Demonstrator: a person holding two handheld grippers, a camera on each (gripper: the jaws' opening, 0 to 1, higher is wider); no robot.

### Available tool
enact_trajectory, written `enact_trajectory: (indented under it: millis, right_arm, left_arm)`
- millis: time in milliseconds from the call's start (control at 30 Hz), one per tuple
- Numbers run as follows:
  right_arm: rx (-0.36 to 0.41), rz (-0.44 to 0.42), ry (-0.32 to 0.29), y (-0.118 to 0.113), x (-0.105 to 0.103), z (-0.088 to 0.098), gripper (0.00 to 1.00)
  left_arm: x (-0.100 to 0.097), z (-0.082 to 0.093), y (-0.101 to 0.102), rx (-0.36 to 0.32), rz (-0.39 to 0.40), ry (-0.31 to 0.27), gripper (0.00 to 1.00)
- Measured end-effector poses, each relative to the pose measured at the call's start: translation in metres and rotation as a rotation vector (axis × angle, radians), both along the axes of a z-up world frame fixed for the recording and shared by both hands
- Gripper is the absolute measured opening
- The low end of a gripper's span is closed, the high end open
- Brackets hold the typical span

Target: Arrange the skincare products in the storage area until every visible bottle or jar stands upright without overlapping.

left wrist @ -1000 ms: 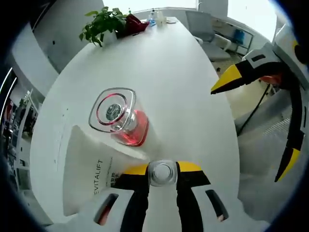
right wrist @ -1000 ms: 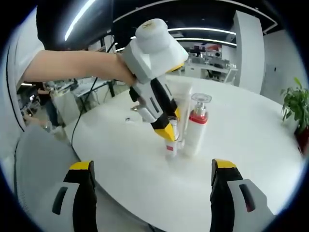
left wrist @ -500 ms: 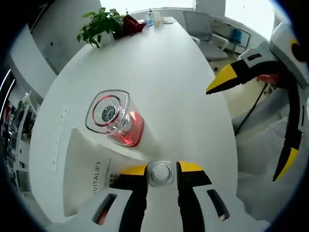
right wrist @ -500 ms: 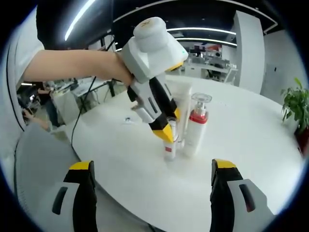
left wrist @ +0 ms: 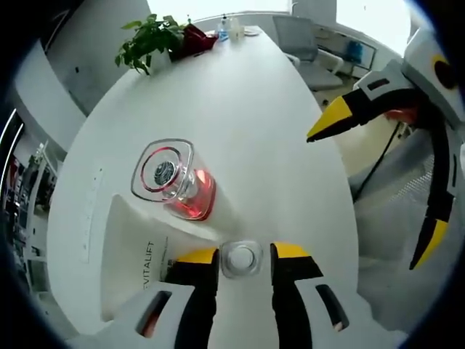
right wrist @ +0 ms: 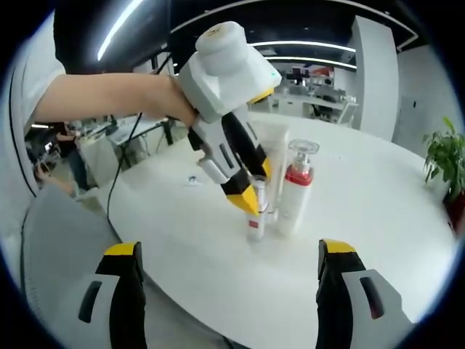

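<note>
1. Left gripper view: left tool (left wrist: 243,256) looks straight down the small vial (left wrist: 241,258), upright on the tabletop (left wrist: 254,131); jaws flank its cap, contact unclear.
2. Right gripper view: right tool (right wrist: 227,254) released, well apart; vial (right wrist: 256,211) beside pump bottle (right wrist: 296,190).

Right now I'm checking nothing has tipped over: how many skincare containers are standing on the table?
3, clustered together: the small vial between the left gripper's jaws, the red-collared pump bottle beside it, and the white tube behind.

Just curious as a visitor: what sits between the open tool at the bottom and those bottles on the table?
In the right gripper view, only bare white table lies between the right tool and the small bottle.
</note>
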State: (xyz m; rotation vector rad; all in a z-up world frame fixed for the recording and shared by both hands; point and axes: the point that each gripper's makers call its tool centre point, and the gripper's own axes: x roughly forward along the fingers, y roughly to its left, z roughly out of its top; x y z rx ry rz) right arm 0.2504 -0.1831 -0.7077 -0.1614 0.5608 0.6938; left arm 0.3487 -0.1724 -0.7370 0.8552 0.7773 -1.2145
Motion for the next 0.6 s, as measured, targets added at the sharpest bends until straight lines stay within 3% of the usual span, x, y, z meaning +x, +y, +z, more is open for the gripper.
enact_trajectory:
  millis: [233,600]
  right_arm:
    - [-0.012,0.005,0.005,0.000,-0.001,-0.002,0.99]
    - [-0.017,-0.008,0.009,-0.003,0.000,-0.005,0.98]
  left_arm:
    - [-0.002,0.008,0.005,-0.011,-0.003,-0.011,0.33]
    - [-0.010,0.037,0.008,-0.075,-0.011,-0.063,0.38]
